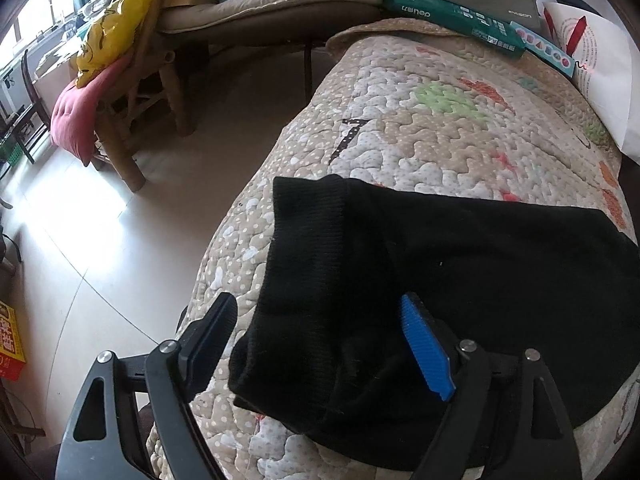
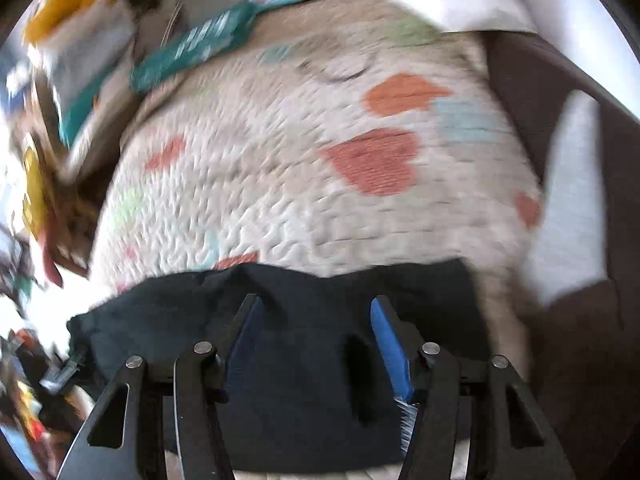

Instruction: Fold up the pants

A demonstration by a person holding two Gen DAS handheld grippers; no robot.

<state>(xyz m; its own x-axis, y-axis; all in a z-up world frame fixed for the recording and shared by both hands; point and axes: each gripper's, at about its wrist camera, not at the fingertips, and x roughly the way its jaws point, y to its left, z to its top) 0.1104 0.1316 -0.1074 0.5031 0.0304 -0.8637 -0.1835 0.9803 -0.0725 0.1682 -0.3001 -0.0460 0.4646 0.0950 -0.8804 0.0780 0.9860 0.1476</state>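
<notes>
Black pants (image 1: 440, 264) lie folded on a quilted patterned cover (image 1: 420, 128), ribbed cuffs toward the cover's left edge. My left gripper (image 1: 320, 316) is open, its jaws wide apart over the cuff end of the pants, holding nothing. In the blurred right wrist view the pants (image 2: 304, 344) lie under my right gripper (image 2: 314, 312), which is open with its jaws spread above the fabric. The quilted cover (image 2: 300, 160) stretches away beyond it.
A green package (image 1: 452, 20) and a white bag (image 1: 600, 72) lie at the cover's far end. A wooden chair (image 1: 132, 92) with yellow and pink cushions stands on the tiled floor (image 1: 100, 248) to the left. A brown sofa arm (image 2: 580, 200) borders the right.
</notes>
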